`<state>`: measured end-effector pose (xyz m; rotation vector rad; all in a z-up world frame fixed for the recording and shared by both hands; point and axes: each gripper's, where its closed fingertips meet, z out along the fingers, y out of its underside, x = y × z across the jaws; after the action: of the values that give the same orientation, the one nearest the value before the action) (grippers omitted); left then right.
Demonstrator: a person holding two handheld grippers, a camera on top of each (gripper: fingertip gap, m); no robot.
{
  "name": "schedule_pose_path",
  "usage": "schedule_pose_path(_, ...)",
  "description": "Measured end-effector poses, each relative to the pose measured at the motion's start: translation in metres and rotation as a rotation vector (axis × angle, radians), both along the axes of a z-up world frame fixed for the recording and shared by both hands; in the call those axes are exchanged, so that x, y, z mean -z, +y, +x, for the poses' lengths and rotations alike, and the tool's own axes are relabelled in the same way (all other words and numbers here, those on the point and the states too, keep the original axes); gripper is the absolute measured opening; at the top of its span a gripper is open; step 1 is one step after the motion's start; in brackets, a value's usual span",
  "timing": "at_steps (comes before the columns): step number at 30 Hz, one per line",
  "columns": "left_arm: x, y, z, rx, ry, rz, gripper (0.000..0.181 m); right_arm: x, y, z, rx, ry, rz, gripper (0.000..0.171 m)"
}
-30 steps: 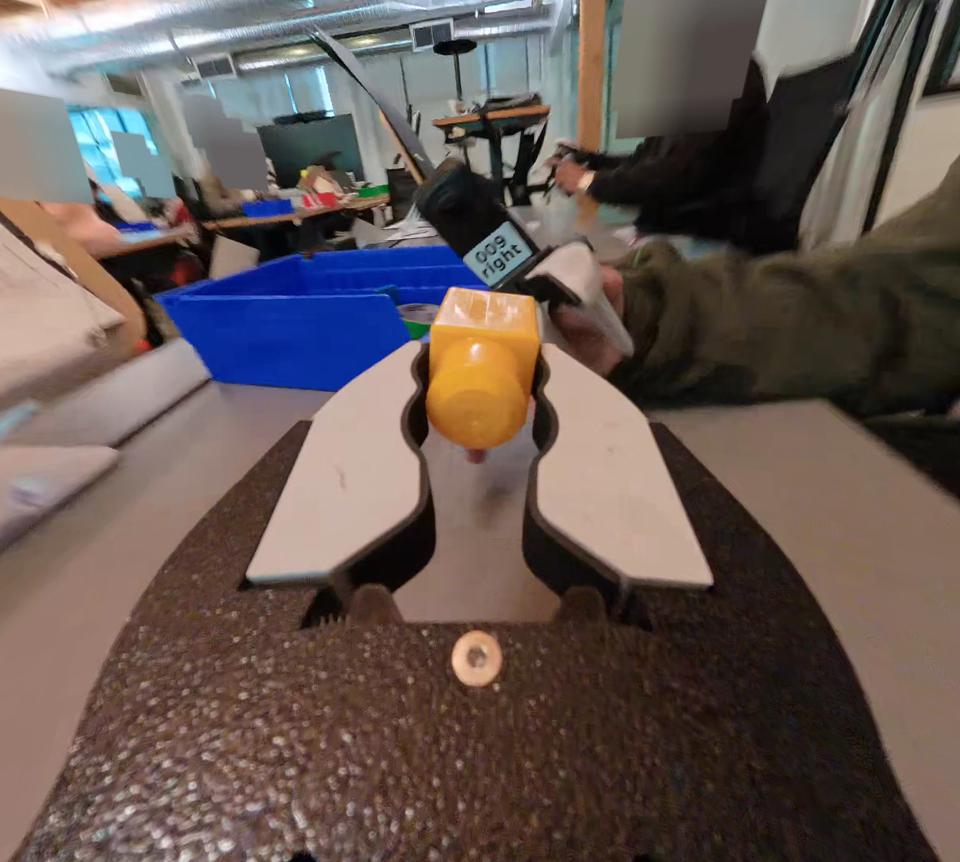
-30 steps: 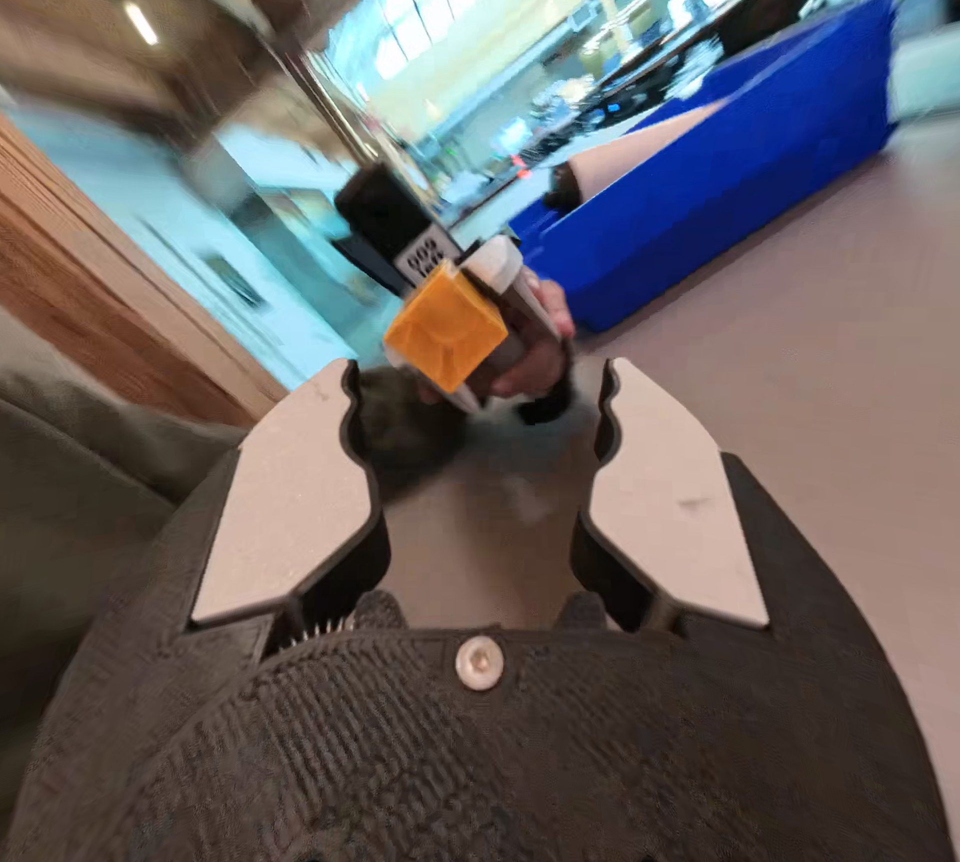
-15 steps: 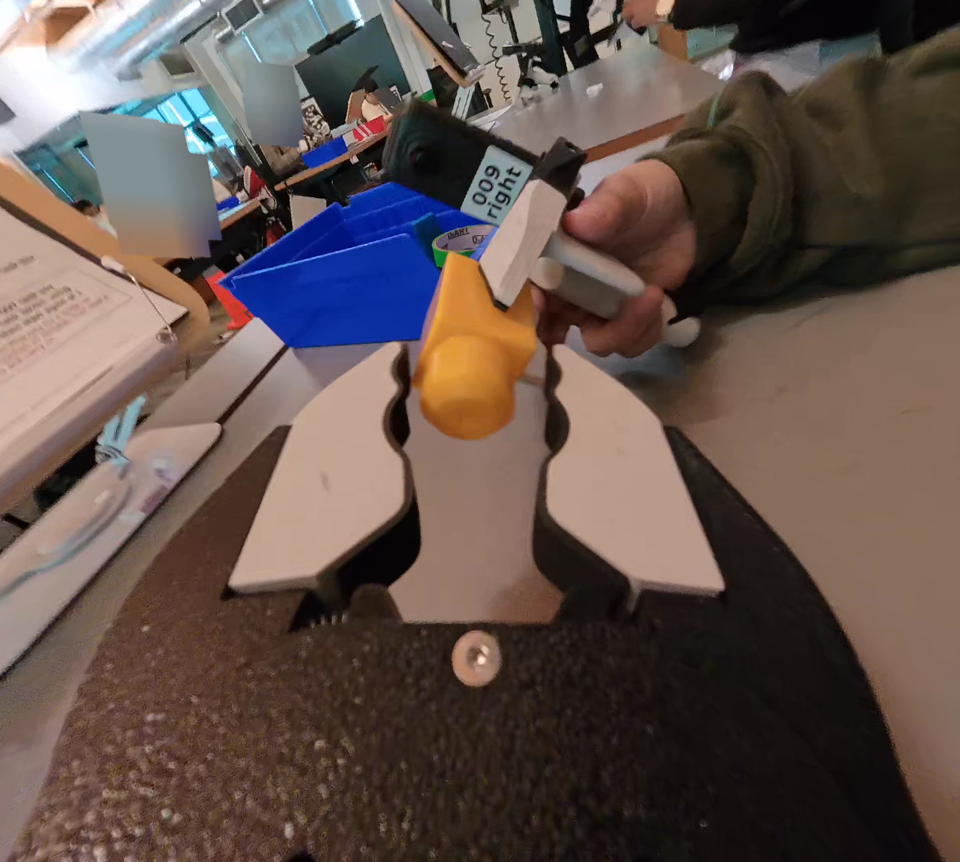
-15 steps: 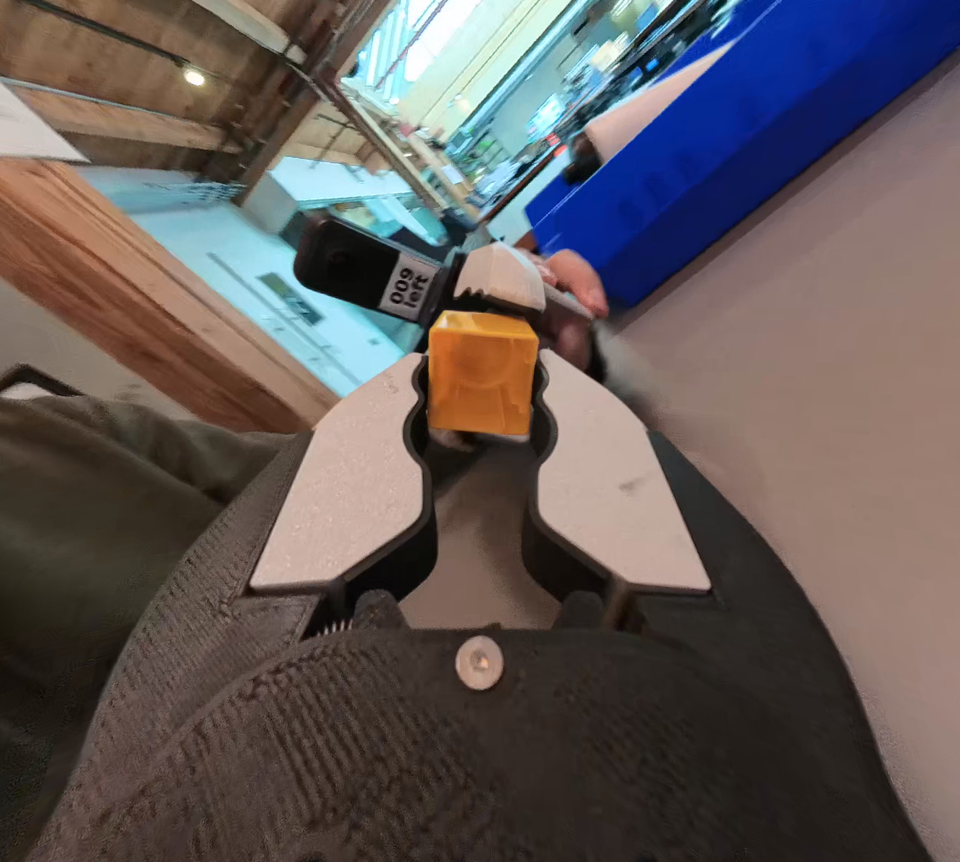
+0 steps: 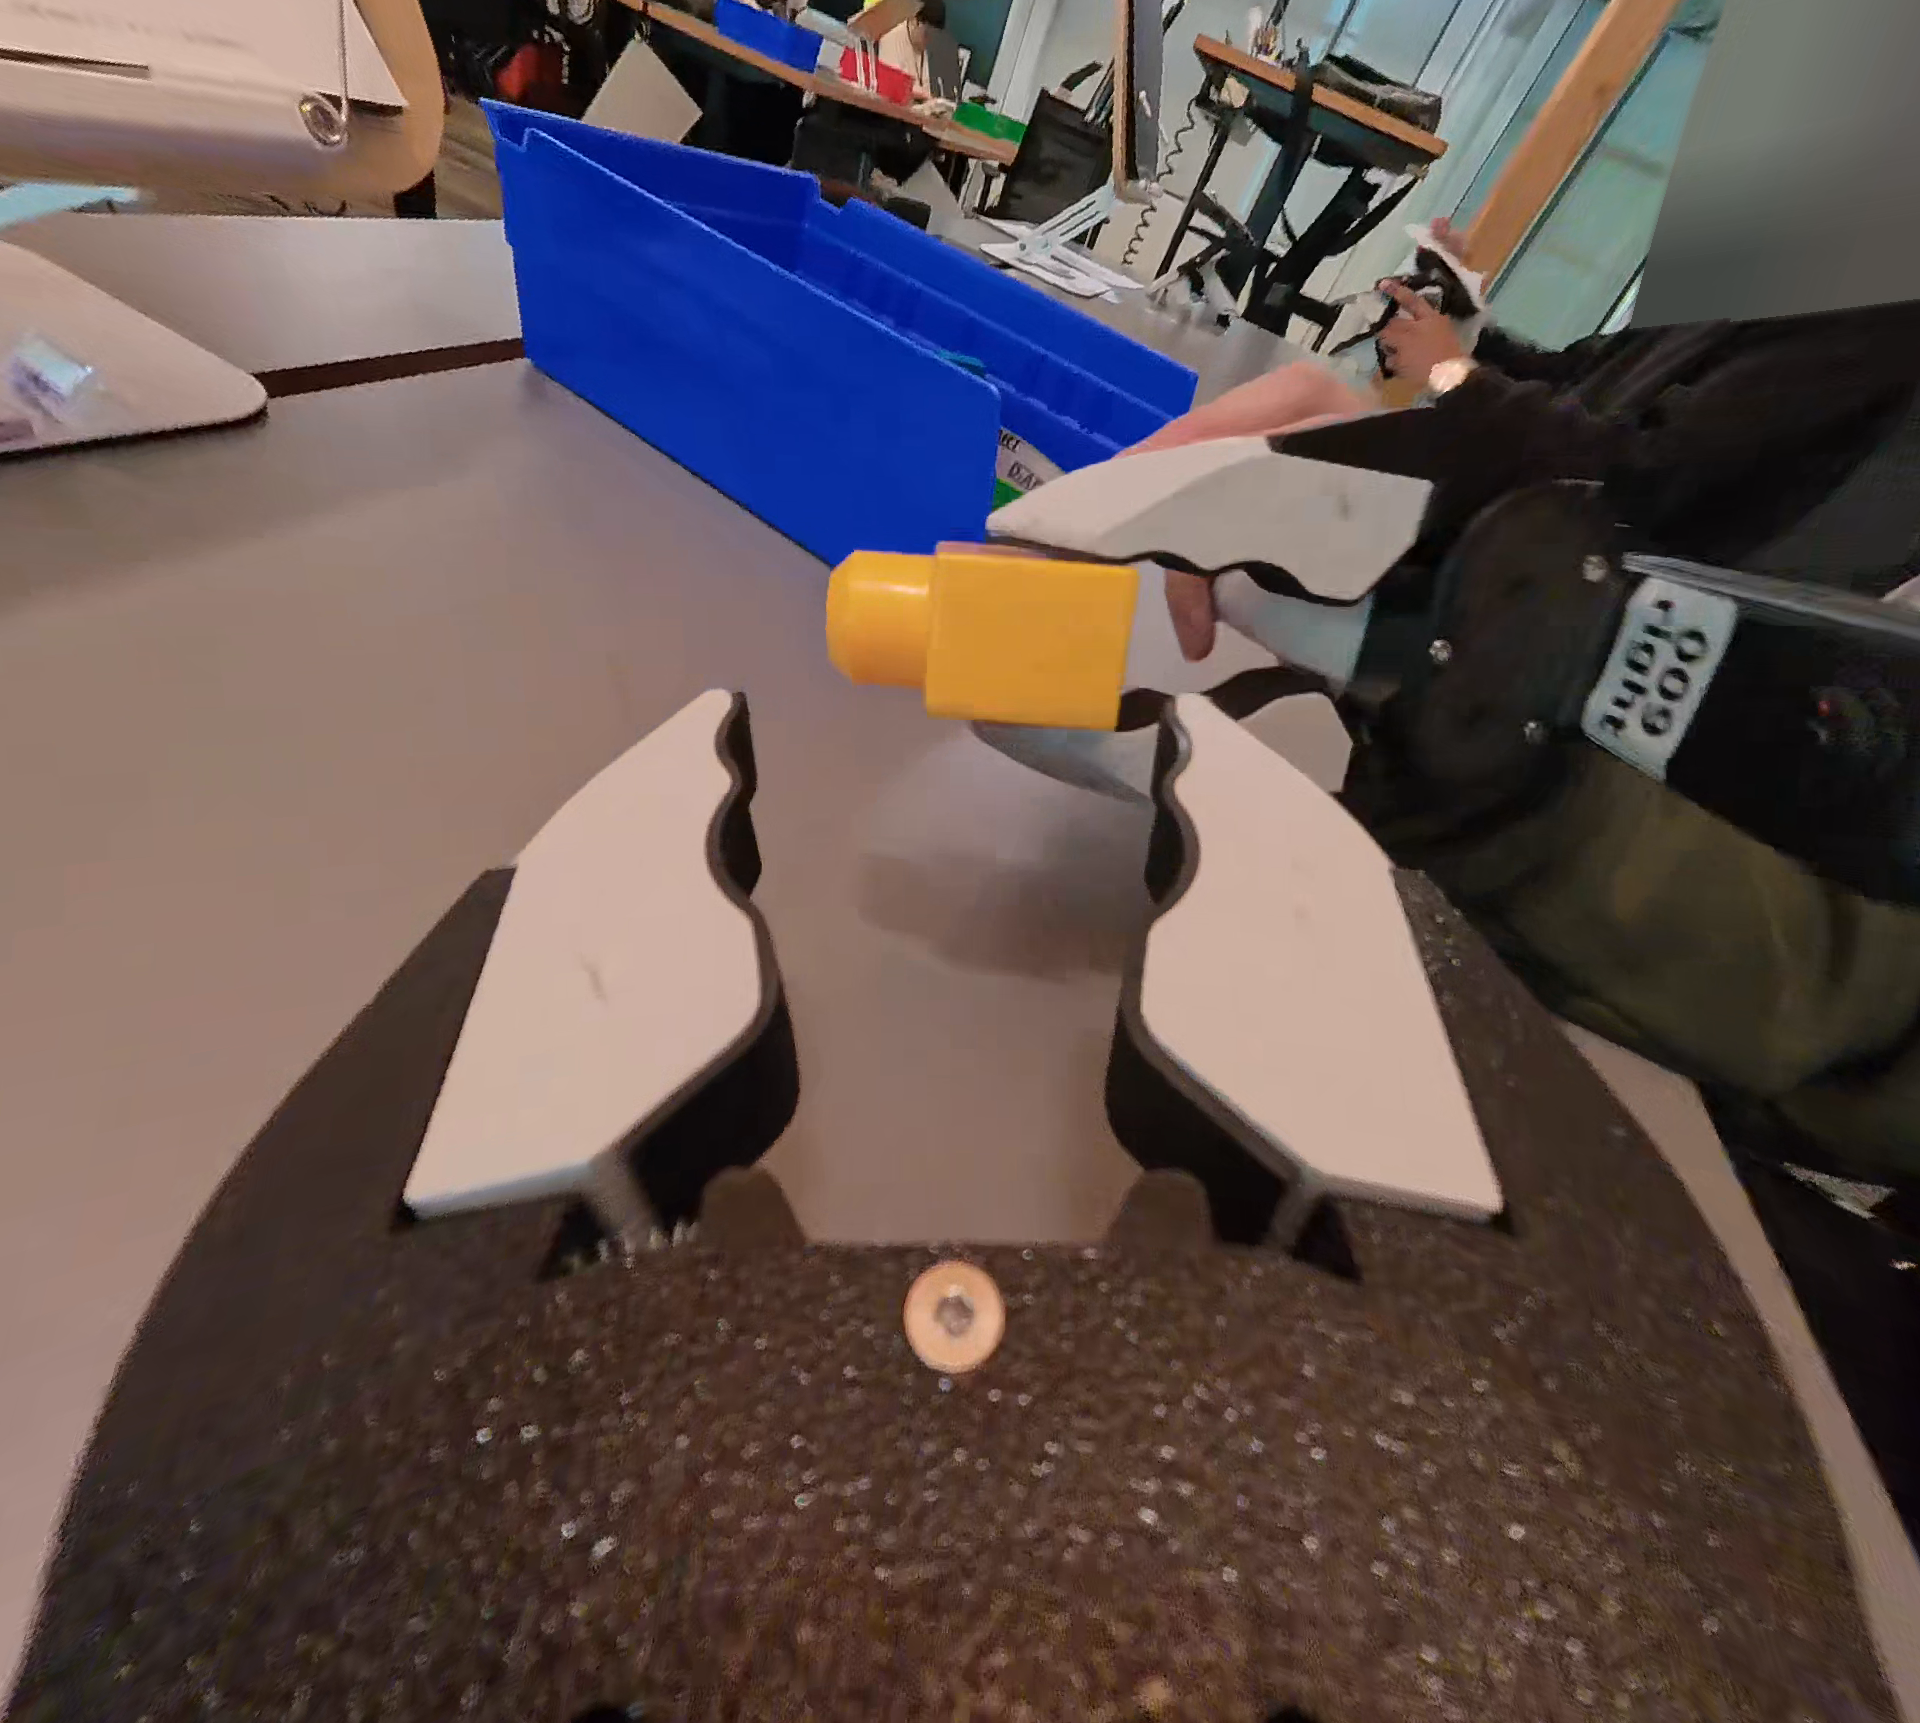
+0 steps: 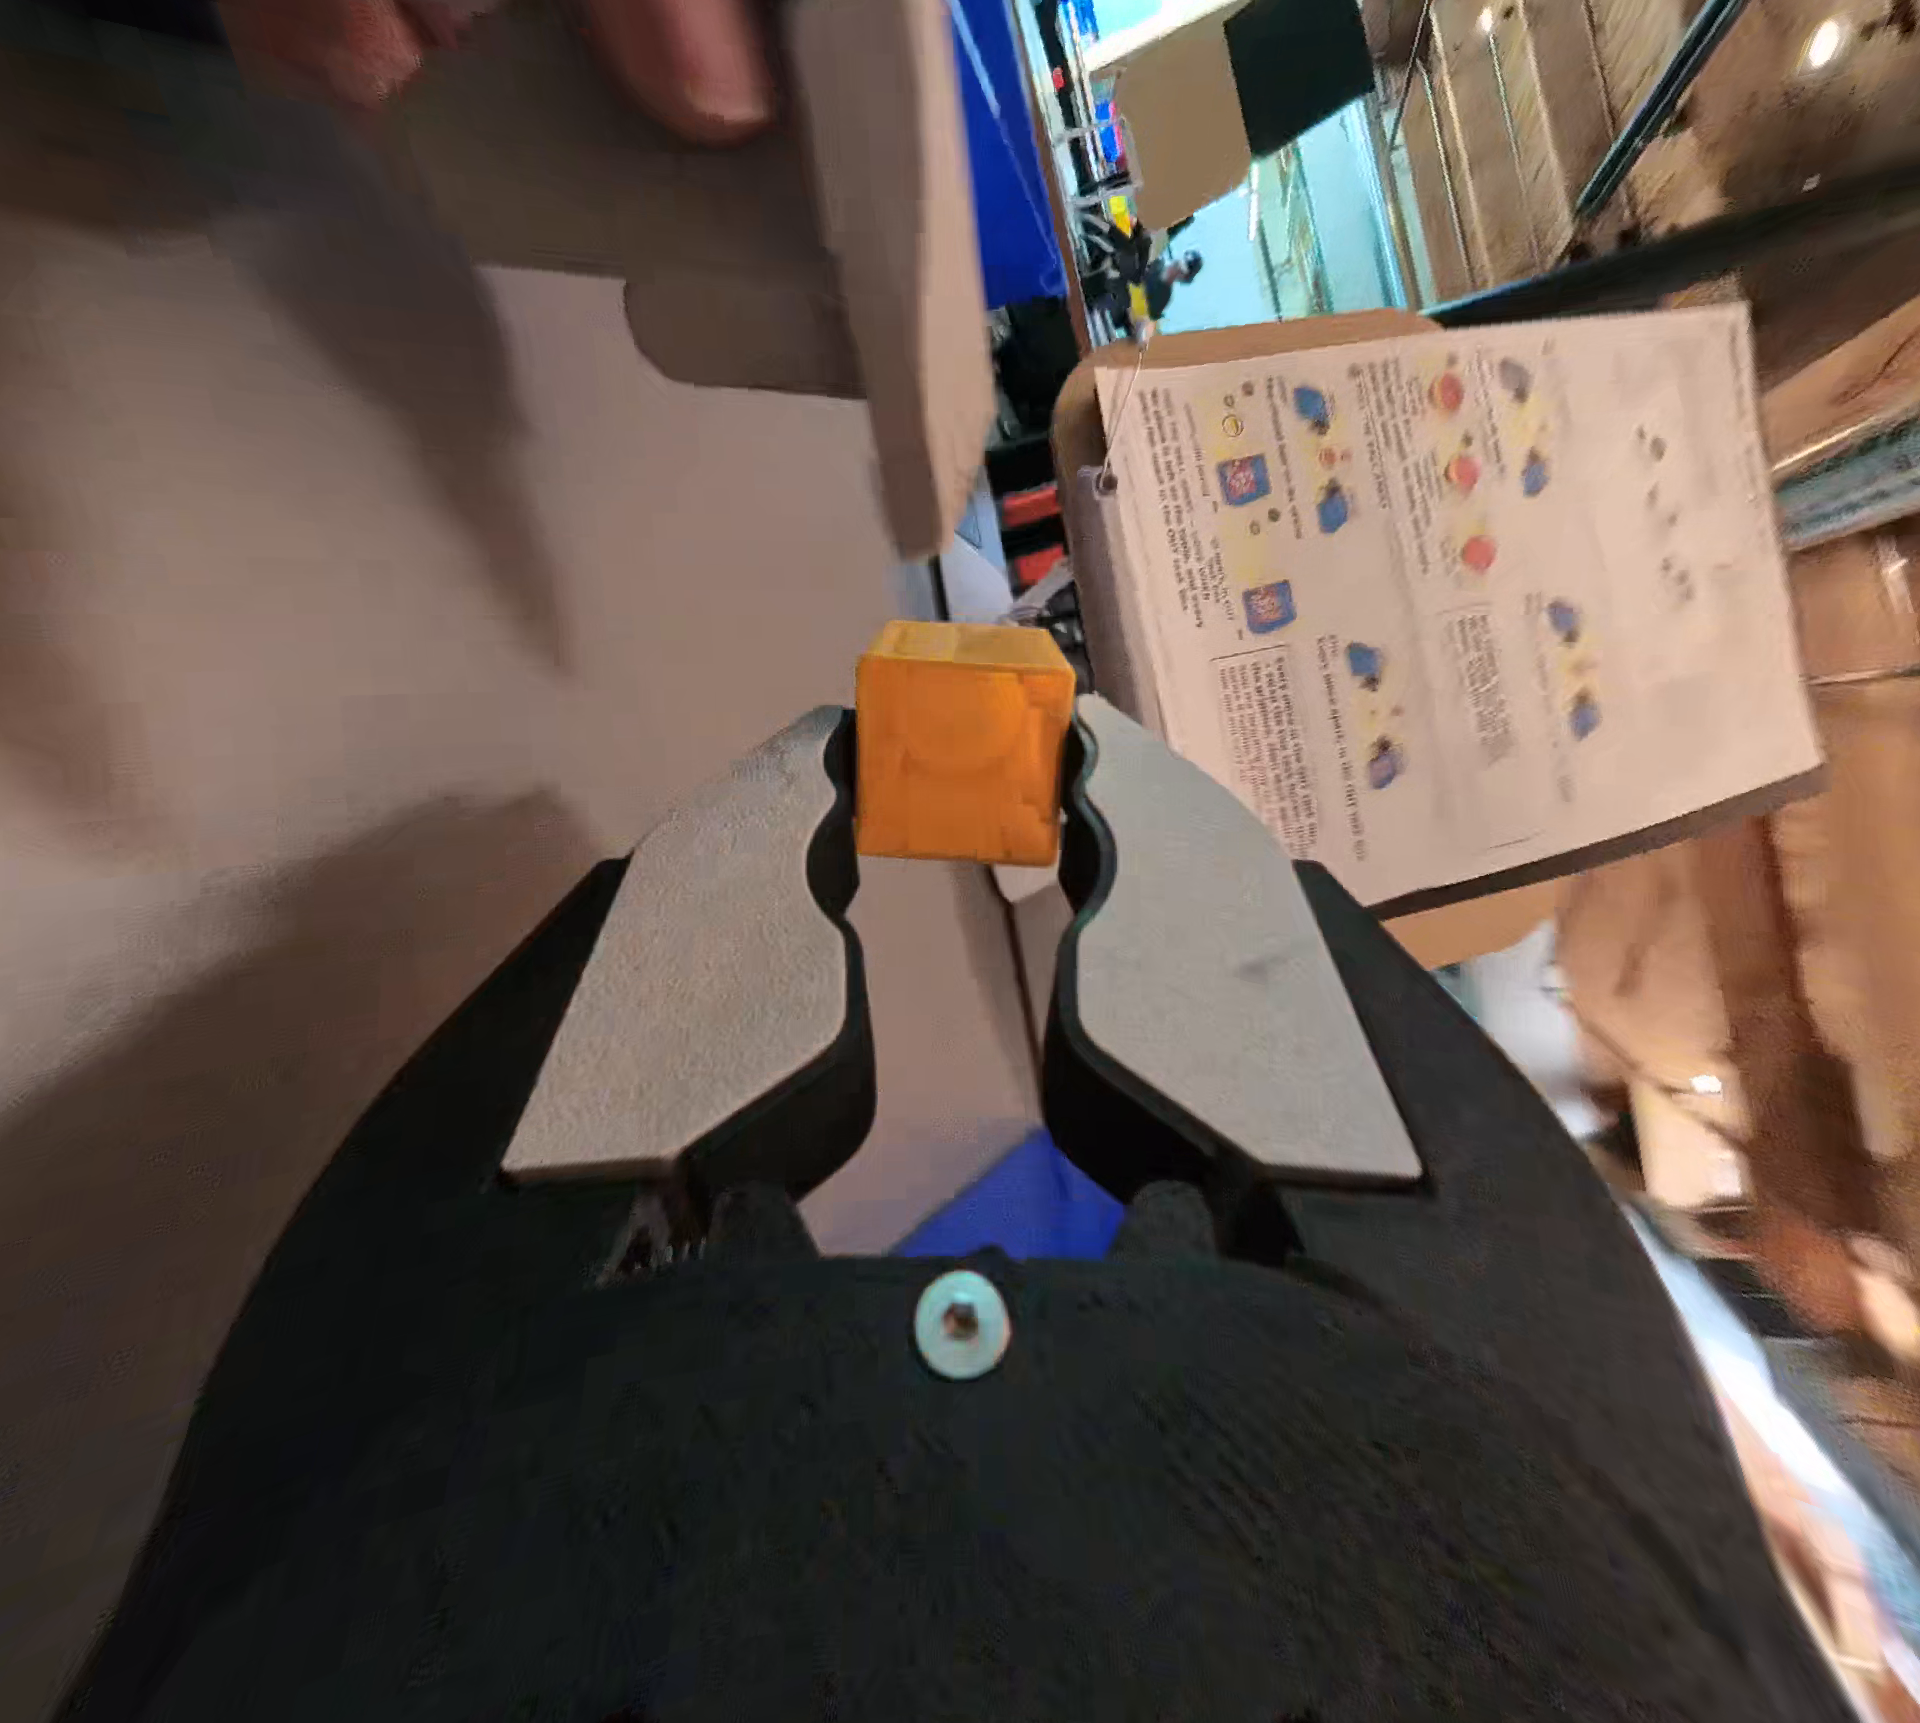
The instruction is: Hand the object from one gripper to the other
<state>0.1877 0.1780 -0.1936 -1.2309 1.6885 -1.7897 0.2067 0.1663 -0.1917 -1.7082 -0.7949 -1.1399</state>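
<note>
A yellow block with a round stud [image 5: 987, 634] is held sideways above the grey table [image 5: 364, 634] by the right gripper, whose white fingers [image 5: 1226, 499] reach in from the right. My left gripper [image 5: 951, 717] is open and empty, with the block just beyond its fingertips. In the right wrist view my right gripper [image 6: 956, 728] is shut on the block [image 6: 961, 743] at its fingertips. One finger of the left gripper [image 6: 883, 219] shows above it, apart from the block.
A blue bin [image 5: 748, 343] stands on the table behind the block, with a roll of tape [image 5: 1023, 468] in it. A clipboard with a printed sheet [image 6: 1455, 582] stands at the left, over a white base [image 5: 104, 385]. A person's dark sleeve [image 5: 1558, 416] is at the back right.
The left gripper held the block, then both grippers were shut on it. Now the left gripper has opened and let go, and the right gripper holds the block alone.
</note>
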Motion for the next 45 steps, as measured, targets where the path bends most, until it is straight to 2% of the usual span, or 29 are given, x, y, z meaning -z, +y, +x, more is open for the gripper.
schedule_pose_path(6,0.007,-0.009,0.003,-0.018,-0.010,0.109,0.076,0.000,0.006,-0.016,-0.022,-0.124,-0.024,0.036)
schedule_pose_path(8,0.009,-0.012,0.002,-0.008,-0.022,0.143,0.065,0.002,0.008,-0.020,-0.029,-0.136,-0.034,0.036)
schedule_pose_path(11,0.004,-0.014,0.000,0.012,-0.070,0.153,0.063,-0.001,0.009,-0.024,-0.052,-0.093,0.016,0.036)
schedule_pose_path(13,0.000,-0.011,-0.005,0.050,-0.109,0.145,0.063,-0.002,0.009,-0.035,-0.161,0.160,0.069,0.043)
schedule_pose_path(15,-0.006,-0.008,-0.012,0.086,-0.172,0.151,0.063,-0.007,0.007,-0.044,-0.271,0.524,0.104,0.071)
schedule_pose_path(17,-0.015,-0.013,-0.024,0.172,-0.246,0.142,0.063,-0.018,0.003,-0.044,-0.331,0.838,0.140,0.085)
schedule_pose_path(19,-0.026,-0.021,-0.035,0.246,-0.314,0.105,0.063,-0.026,-0.001,-0.052,-0.432,1.070,0.141,0.087)
schedule_pose_path(21,-0.031,-0.028,-0.042,0.300,-0.334,0.065,0.063,-0.030,-0.006,-0.064,-0.523,1.171,0.120,0.082)
schedule_pose_path(26,-0.028,-0.036,-0.049,0.360,-0.348,0.087,0.063,-0.052,-0.018,-0.082,-0.698,1.294,0.143,0.076)
schedule_pose_path(30,-0.030,-0.038,-0.051,0.371,-0.357,0.075,0.063,-0.052,-0.018,-0.077,-0.693,1.348,0.157,0.062)
schedule_pose_path(32,-0.029,-0.038,-0.050,0.369,-0.356,0.086,0.063,-0.051,-0.018,-0.075,-0.683,1.342,0.163,0.057)
schedule_pose_path(41,-0.020,-0.041,-0.049,0.371,-0.352,0.153,0.063,-0.042,-0.013,-0.079,-0.663,1.226,0.162,0.060)
schedule_pose_path(42,-0.022,-0.041,-0.049,0.364,-0.360,0.154,0.063,-0.044,-0.014,-0.079,-0.668,1.201,0.161,0.058)
schedule_pose_path(43,-0.023,-0.038,-0.046,0.342,-0.359,0.150,0.063,-0.045,-0.015,-0.081,-0.682,1.162,0.154,0.043)
schedule_pose_path(45,-0.026,-0.037,-0.047,0.338,-0.366,0.133,0.063,-0.046,-0.014,-0.081,-0.671,1.129,0.159,0.043)
